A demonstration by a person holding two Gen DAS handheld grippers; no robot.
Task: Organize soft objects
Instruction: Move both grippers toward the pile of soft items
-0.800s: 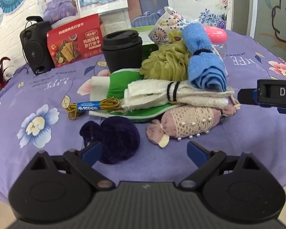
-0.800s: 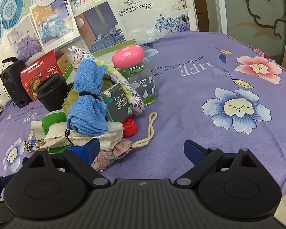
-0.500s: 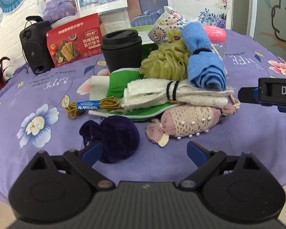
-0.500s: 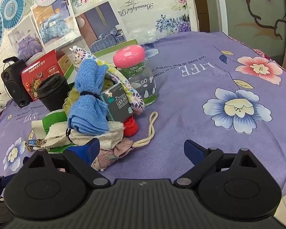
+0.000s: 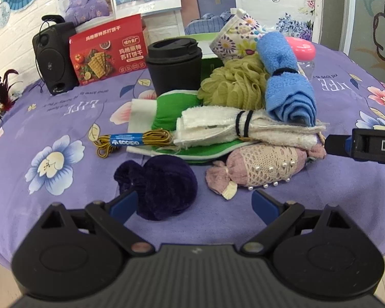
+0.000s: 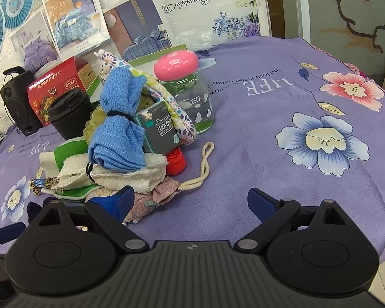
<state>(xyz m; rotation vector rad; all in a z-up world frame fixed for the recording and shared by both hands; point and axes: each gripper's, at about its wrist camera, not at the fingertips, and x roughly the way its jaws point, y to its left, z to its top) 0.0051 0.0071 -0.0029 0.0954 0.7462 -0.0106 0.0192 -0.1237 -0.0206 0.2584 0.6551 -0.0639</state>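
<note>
A pile of soft things lies on the purple flowered tablecloth [image 5: 64, 118]. It holds a rolled blue towel [image 5: 287, 79], a white towel bound with black bands [image 5: 243, 128], a green loofah [image 5: 233, 84], a green and white cloth [image 5: 172, 113], a pink lace roll with pearls [image 5: 264, 164] and a dark purple plush ball [image 5: 164, 182]. My left gripper [image 5: 193, 202] is open just before the plush ball. My right gripper [image 6: 191, 202] is open at the pile's right side, beside the pink roll [image 6: 161, 192]. The blue towel also shows in the right wrist view [image 6: 120, 128].
A black lidded cup [image 5: 174, 64], a red cracker box [image 5: 107, 51] and a black speaker [image 5: 54, 56] stand behind the pile. A pink-lidded jar [image 6: 187, 89], a grey box [image 6: 161, 131], a red item [image 6: 175, 163] and a rope loop [image 6: 202, 164] lie to its right.
</note>
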